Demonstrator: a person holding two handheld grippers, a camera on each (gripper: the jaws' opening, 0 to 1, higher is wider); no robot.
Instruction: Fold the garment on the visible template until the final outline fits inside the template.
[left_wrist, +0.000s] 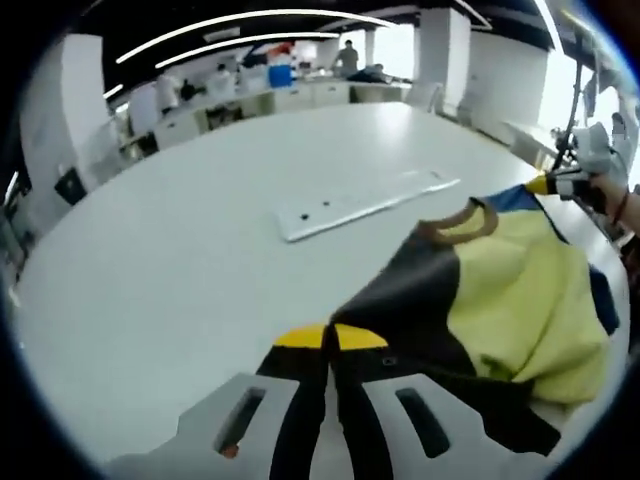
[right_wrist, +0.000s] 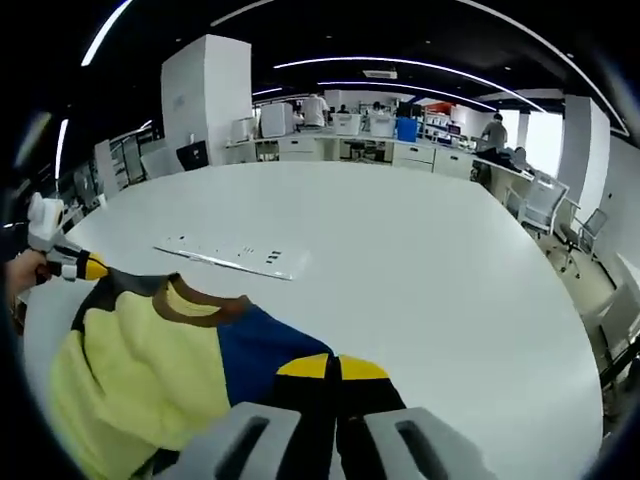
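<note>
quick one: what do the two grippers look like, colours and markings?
Both match. The left gripper has pale grey jaws with a slot cut in each, black inner faces and yellow tips. The right gripper has the same grey slotted jaws, black inner faces and yellow tips. Seen from the other side, each has a white body and a yellow tip; a red band shows at one wrist.

A blue bin sits on distant white counters.

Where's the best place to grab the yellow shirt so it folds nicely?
Probably its outer edges. The shirt lies spread on the white table, brown collar between both grippers, so each comes from its own side. The left gripper and right gripper are shut on opposite edges.
</note>
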